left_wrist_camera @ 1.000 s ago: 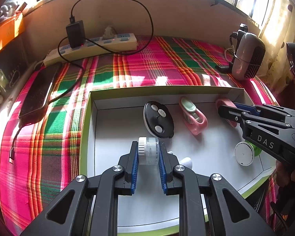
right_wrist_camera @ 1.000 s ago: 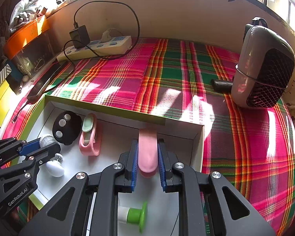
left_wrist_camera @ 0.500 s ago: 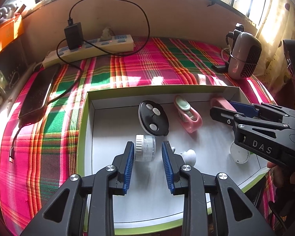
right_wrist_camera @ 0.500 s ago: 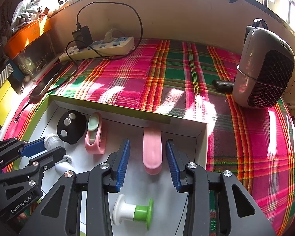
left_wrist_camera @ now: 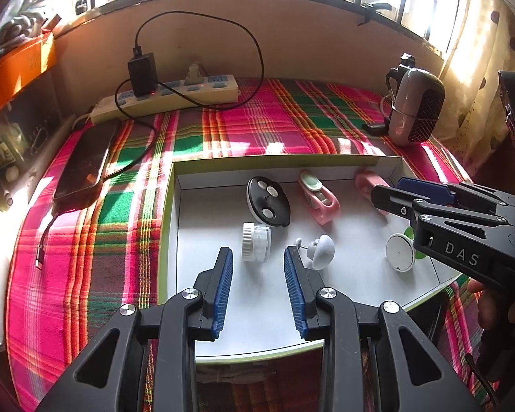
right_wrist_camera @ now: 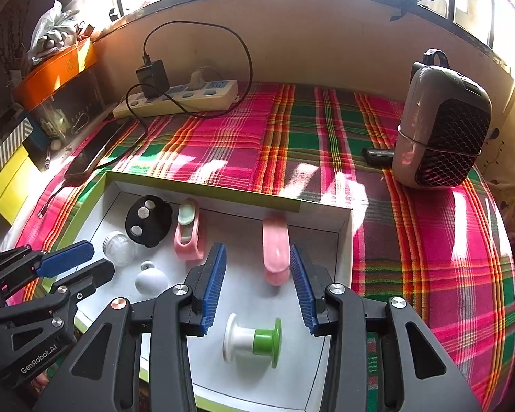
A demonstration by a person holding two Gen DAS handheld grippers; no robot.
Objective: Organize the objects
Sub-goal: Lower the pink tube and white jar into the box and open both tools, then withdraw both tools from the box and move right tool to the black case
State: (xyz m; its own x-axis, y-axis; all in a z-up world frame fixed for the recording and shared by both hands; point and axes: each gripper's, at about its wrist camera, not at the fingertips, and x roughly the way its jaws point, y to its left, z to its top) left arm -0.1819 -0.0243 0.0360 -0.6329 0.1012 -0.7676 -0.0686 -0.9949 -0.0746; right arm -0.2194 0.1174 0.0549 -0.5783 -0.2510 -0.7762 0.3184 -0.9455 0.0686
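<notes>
A white tray with a green rim (left_wrist_camera: 170, 206) lies on the plaid cloth. In it are a clear jar with a white lid (left_wrist_camera: 255, 242), a black disc (left_wrist_camera: 267, 201), a pink holder (left_wrist_camera: 319, 197), a white knob (left_wrist_camera: 321, 252), a white-and-green spool (right_wrist_camera: 252, 338) and a flat pink piece (right_wrist_camera: 275, 250). My left gripper (left_wrist_camera: 257, 254) hangs just behind the jar; its jaws are opening and touch nothing. My right gripper (right_wrist_camera: 256, 249) is open, its fingers either side of the pink piece's near end without pressing it.
A power strip (left_wrist_camera: 168, 98) with a black charger and cable runs along the back wall. A dark phone (left_wrist_camera: 86, 161) lies left of the tray. A grey mesh-fronted device (right_wrist_camera: 443, 127) stands at the back right. An orange box (right_wrist_camera: 58, 72) sits on the left shelf.
Both grippers opened: the left let go of the clear jar, the right let go of the flat pink piece. Both objects now lie in the tray, and both grippers drew back a little.
</notes>
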